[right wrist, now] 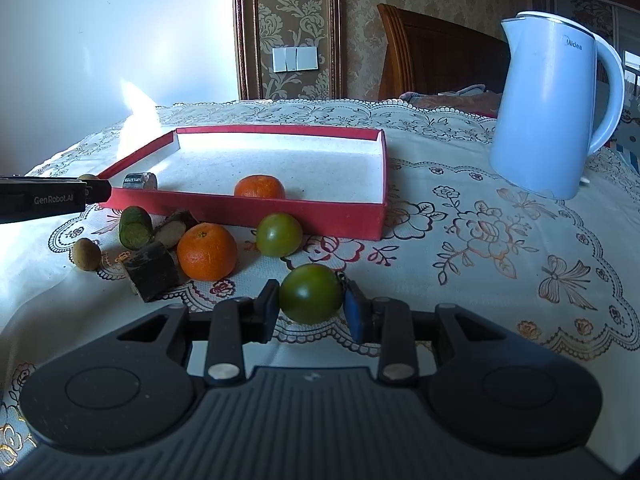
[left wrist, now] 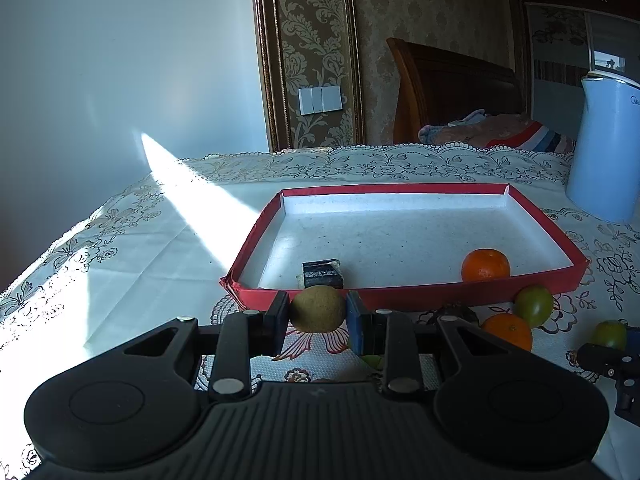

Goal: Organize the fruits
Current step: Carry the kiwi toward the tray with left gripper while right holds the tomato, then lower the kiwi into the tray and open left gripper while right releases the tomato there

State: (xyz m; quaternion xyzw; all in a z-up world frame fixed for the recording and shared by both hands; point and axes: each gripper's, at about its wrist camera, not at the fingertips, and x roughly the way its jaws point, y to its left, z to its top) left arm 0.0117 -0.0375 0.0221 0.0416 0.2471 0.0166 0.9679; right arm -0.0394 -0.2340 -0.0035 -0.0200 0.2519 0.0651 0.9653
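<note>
My left gripper [left wrist: 318,313] is shut on a round brownish-green fruit [left wrist: 318,309], held just in front of the red tray's near wall [left wrist: 440,294]. My right gripper [right wrist: 310,301] is shut on a green tomato [right wrist: 311,293] above the tablecloth, short of the tray [right wrist: 320,216]. In the tray lie an orange [right wrist: 260,188] and a dark block [left wrist: 322,275]. In front of the tray rest another orange [right wrist: 207,252], a second green tomato [right wrist: 279,234], a green cut piece [right wrist: 136,227], dark brown chunks [right wrist: 152,270] and a small brown fruit [right wrist: 87,254].
A light blue kettle [right wrist: 556,108] stands at the back right of the table. A lace-patterned cloth [right wrist: 480,240] covers the table, bare to the right of the tray. A wooden headboard [left wrist: 452,88] and bedding lie beyond the far edge. A white wall runs along the left.
</note>
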